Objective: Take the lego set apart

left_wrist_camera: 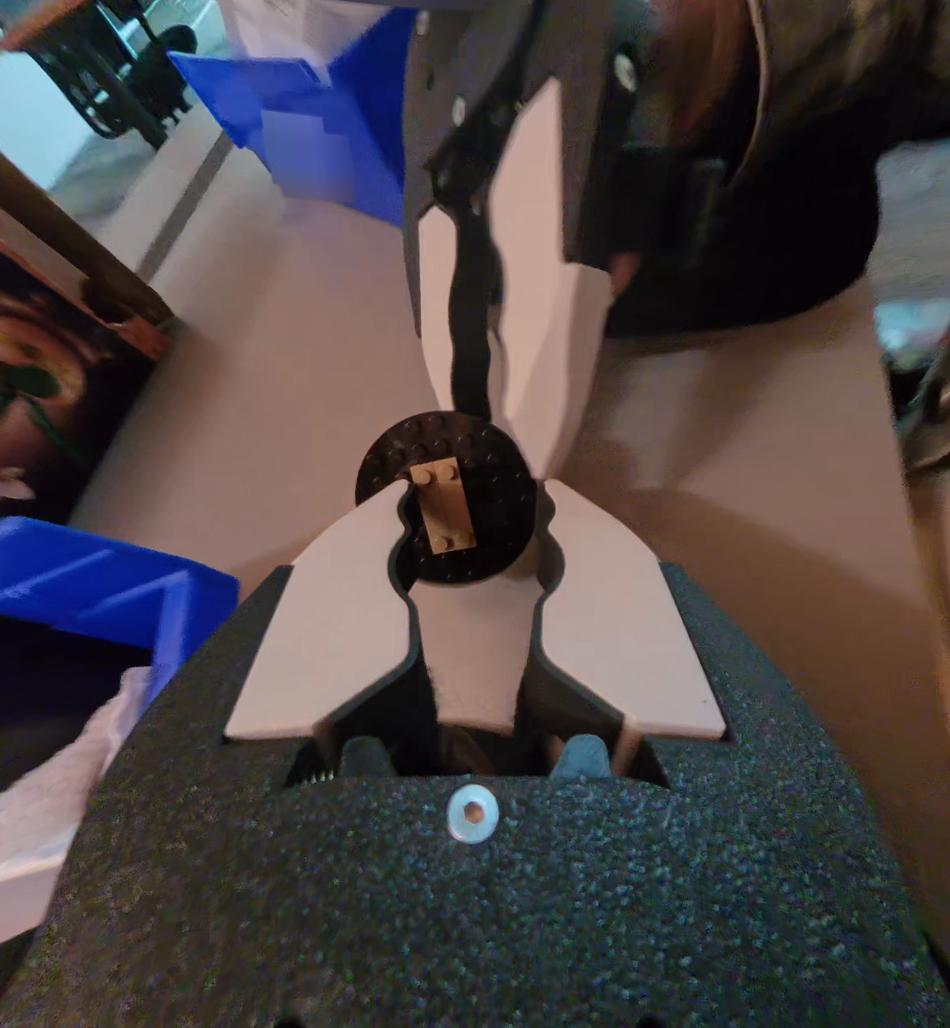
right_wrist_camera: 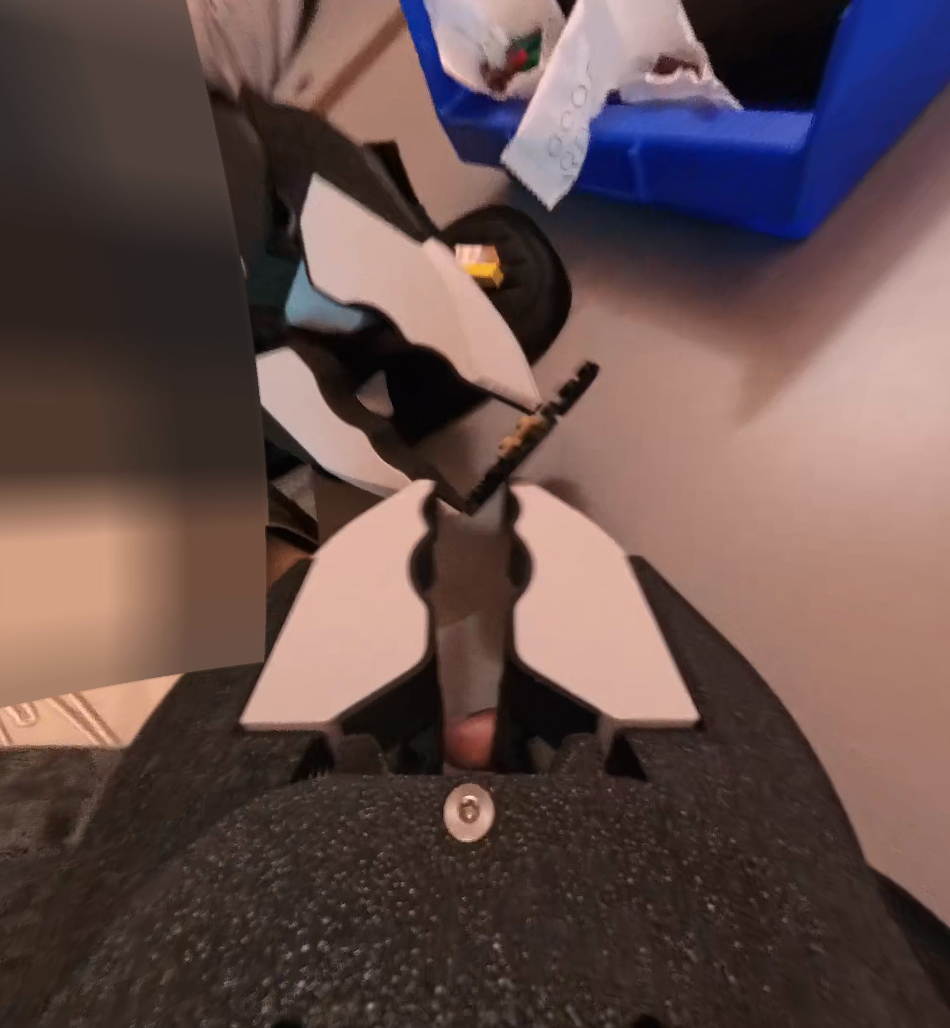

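Note:
A black round lego plate (left_wrist_camera: 498, 537) carries a tan brick (left_wrist_camera: 444, 514) on its studded face and is held up above the table. My right gripper (right_wrist_camera: 470, 494) is shut on the plate's rim; in its own view the plate (right_wrist_camera: 570, 389) is edge-on with the tan brick (right_wrist_camera: 520, 436) on its face. In the left wrist view the right gripper (left_wrist_camera: 484, 420) reaches down from above. My left gripper (left_wrist_camera: 473, 489) is open, its jaws on either side of the tan brick with a gap on the right. It also shows in the right wrist view (right_wrist_camera: 484, 445).
A second black lego piece (right_wrist_camera: 539, 289) with yellow and white bricks lies on the beige table (right_wrist_camera: 767, 445). A blue bin (right_wrist_camera: 684, 156) with plastic bags stands behind it. Another blue bin (left_wrist_camera: 317, 128) is farther back, and a person in a dark jacket (left_wrist_camera: 740, 167) stands close.

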`<state>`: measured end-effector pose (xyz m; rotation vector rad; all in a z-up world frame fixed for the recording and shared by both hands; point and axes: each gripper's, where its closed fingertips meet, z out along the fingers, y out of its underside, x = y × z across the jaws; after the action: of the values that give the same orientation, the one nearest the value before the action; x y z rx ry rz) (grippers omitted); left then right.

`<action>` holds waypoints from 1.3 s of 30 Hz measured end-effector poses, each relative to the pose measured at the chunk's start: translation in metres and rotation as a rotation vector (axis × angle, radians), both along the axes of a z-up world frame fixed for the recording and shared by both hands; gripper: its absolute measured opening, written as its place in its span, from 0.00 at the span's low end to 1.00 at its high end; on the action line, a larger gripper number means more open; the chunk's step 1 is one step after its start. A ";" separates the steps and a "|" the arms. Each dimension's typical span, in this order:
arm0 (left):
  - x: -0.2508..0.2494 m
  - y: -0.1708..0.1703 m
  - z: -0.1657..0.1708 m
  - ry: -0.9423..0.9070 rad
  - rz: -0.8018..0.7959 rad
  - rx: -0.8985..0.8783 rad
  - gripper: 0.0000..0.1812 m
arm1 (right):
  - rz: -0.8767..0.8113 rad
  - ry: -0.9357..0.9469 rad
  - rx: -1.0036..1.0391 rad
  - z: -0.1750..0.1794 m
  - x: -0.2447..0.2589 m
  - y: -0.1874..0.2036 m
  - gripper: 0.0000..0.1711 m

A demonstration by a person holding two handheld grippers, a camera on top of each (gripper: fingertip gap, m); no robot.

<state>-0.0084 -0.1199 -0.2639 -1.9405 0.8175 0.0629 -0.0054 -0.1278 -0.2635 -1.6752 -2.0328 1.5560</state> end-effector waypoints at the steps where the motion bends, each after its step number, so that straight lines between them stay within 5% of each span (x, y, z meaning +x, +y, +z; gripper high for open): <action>1: -0.003 0.001 0.001 0.056 0.018 0.033 0.22 | -0.027 0.018 0.009 0.000 -0.003 0.004 0.06; 6: 0.006 -0.002 0.025 -0.093 -0.022 0.162 0.14 | -0.105 0.197 0.082 0.017 -0.005 0.015 0.02; 10: -0.016 0.003 0.039 -0.186 0.117 0.210 0.16 | -0.173 0.340 0.320 0.032 -0.003 0.029 0.02; 14: -0.017 0.011 0.060 -0.592 0.223 0.214 0.22 | -0.288 0.525 0.739 0.054 -0.003 0.044 0.02; 17: -0.017 0.020 0.083 -0.805 0.286 0.305 0.25 | -0.346 0.644 0.765 0.072 -0.005 0.034 0.02; 39: -0.015 0.027 0.102 -0.761 0.335 0.444 0.20 | -0.498 0.708 0.702 0.082 -0.008 0.038 0.02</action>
<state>-0.0235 -0.0929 -0.1622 -1.4778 -0.0337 -0.2603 -0.0134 -0.0894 -0.1810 -1.0296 -1.3897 0.9054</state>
